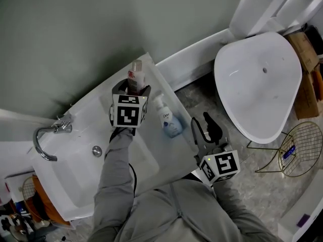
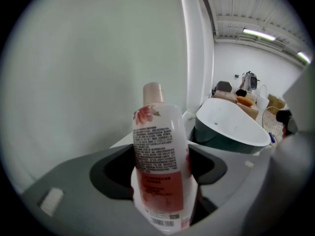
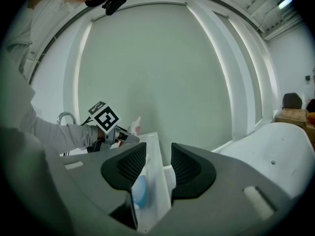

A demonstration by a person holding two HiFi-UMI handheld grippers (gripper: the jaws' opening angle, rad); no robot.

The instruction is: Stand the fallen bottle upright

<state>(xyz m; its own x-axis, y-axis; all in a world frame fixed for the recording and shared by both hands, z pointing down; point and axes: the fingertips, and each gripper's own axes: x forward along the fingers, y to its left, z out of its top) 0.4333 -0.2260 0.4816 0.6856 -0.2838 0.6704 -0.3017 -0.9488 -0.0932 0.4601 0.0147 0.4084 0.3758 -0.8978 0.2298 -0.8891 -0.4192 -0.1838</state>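
At sink (image 1: 70,178), left hand-held gripper (image 1: 131,89) clasps bottle (image 2: 160,156), perhaps rose-labelled; right hand-held gripper (image 3: 158,157) gapes.

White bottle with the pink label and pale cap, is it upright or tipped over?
Nearly upright: the white pink-labelled bottle has its cap on top and leans slightly, gripped by the left hand-held gripper.

We see a white bottle (image 2: 160,166) with a red label, pink floral print and pale pink cap, a blue-and-white pump bottle (image 1: 169,121), and a white counter (image 1: 169,153).

A blue pump bottle (image 1: 170,122) sits on the white sink (image 1: 65,180).
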